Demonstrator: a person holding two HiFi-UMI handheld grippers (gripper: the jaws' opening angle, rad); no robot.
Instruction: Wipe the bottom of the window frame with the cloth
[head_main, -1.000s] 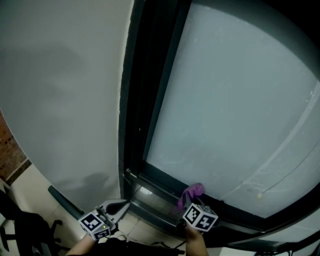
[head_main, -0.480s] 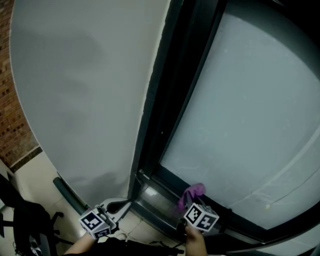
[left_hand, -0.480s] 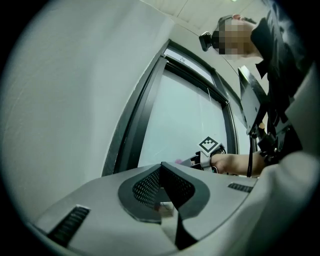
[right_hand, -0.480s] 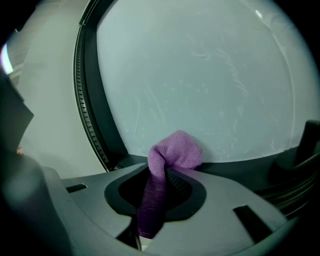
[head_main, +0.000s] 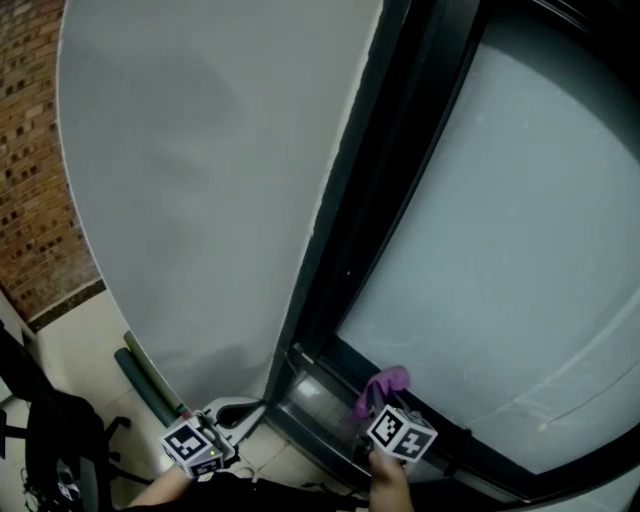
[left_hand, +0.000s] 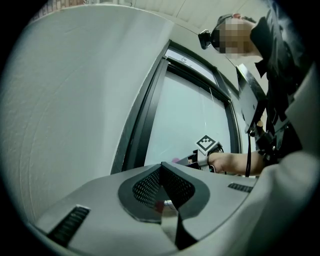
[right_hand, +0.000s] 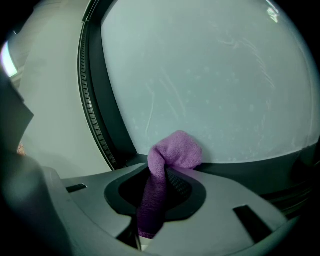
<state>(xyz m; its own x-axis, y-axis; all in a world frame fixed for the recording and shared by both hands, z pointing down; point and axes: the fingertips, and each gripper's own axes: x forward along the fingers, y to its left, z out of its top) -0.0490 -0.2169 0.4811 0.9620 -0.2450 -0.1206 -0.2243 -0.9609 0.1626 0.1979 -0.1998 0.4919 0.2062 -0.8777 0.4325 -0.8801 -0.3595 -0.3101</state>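
- Step, as I judge it: start of the wipe. My right gripper pinches the purple cloth, whose bunched tip is at the window frame bottom rail, near its left corner.
- Left gripper: jaws pressed together, empty, left of the frame.
- Next move: press down and drag along the rail.
- The frame is dark, with a frosted pane inside it and a white wall to its left.

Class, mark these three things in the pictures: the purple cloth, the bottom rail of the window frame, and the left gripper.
purple cloth (right_hand: 176, 149): right gripper view, its bunched top.
bottom rail (right_hand: 260, 168): right gripper view, dark strip under the glass.
left gripper (left_hand: 161, 169): left gripper view, between its closed tips.
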